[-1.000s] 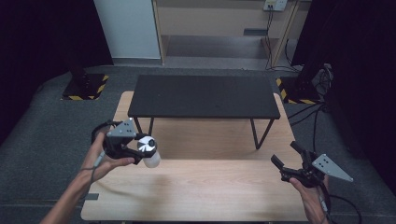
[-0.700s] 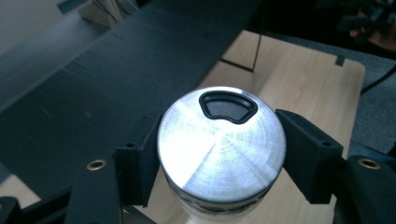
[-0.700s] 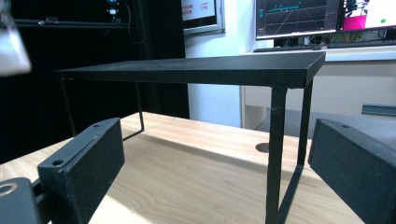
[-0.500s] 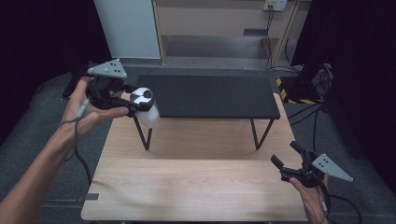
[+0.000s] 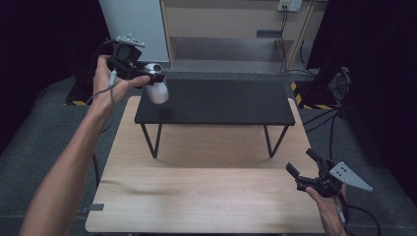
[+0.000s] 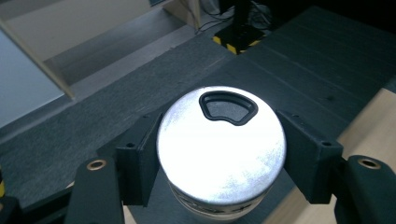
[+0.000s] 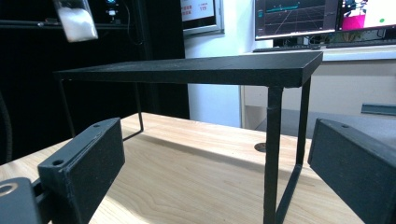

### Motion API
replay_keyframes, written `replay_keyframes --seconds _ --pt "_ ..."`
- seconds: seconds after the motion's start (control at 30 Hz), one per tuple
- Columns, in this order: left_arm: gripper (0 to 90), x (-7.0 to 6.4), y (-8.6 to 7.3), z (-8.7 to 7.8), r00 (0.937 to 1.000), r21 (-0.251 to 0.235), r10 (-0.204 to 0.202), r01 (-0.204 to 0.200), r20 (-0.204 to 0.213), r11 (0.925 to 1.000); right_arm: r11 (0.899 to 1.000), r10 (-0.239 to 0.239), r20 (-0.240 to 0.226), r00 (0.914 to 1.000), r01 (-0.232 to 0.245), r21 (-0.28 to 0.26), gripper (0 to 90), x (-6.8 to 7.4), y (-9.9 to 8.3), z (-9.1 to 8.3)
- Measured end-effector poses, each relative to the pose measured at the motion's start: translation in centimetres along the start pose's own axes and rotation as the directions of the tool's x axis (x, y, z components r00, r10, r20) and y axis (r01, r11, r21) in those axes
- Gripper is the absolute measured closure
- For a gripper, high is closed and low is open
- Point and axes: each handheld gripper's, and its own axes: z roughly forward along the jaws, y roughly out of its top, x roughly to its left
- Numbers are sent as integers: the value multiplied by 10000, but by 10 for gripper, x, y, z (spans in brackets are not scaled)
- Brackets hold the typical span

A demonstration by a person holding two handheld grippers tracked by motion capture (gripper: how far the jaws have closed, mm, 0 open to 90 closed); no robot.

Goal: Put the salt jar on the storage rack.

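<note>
The left gripper (image 5: 147, 78) has gone up and away from the person. One second ago it was low over the wooden table (image 5: 206, 201), close to the person's side, with the white jar (image 5: 157, 88) in its jaws. Half a second ago it was higher, at the left end of the black shelf (image 5: 221, 101). Now it is higher again and farther back, and the jar hangs above the shelf's back left corner. The arm (image 5: 74, 157) is stretched out longer than before. In the left gripper view the jar's lid (image 6: 222, 144) sits tight between the two jaws.
</note>
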Motion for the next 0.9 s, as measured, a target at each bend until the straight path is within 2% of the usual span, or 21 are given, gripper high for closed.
replay_keyframes --seconds 0.03,0.17,0.23,0.37,0.57,0.63,0.7,0.73,0.77,0.8,0.83,0.9 --pt "339 0 0 0 10000 0 0 0 0 10000 10000 0 0 10000 0 0 36 0 0 0" --pt "339 10 -4 19 9987 180 -347 354 -367 9992 10000 16 14 10000 -16 44 36 -1 0 0" --pt "339 13 -5 26 9980 385 -495 509 -384 9980 10000 24 28 10000 -24 20 36 0 0 0" --pt "339 16 -11 37 9974 492 -656 671 -305 9965 10000 34 53 10000 -34 0 36 -1 -1 0" --pt "339 18 -15 46 9978 743 -625 640 -224 9952 10000 1 13 10000 -1 26 36 0 0 0" --pt "338 20 -22 47 9966 471 -809 817 -180 9955 10000 12 19 10000 -12 42 36 0 0 0" --pt "337 22 -25 46 9975 366 -709 711 -79 9968 10000 9 27 10000 -10 67 37 0 0 0" --pt "315 28 -27 45 9968 326 -775 768 206 9965 10000 35 21 10000 -35 76 37 0 0 0" --pt "270 28 -27 45 9968 326 -775 768 206 9965 10000 11 3 10000 -11 76 37 0 0 0" --pt "237 28 -32 38 9940 -149 -1077 1079 188 9940 10000 -2 -5 10000 2 67 37 0 0 0" --pt "216 30 -33 35 9932 -331 -1132 1141 279 9929 10000 -13 -5 10000 13 51 37 0 0 0" --pt "164 33 -32 30 9926 -363 -1153 1167 379 9925 10000 6 -7 10000 -6 49 37 0 0 0"
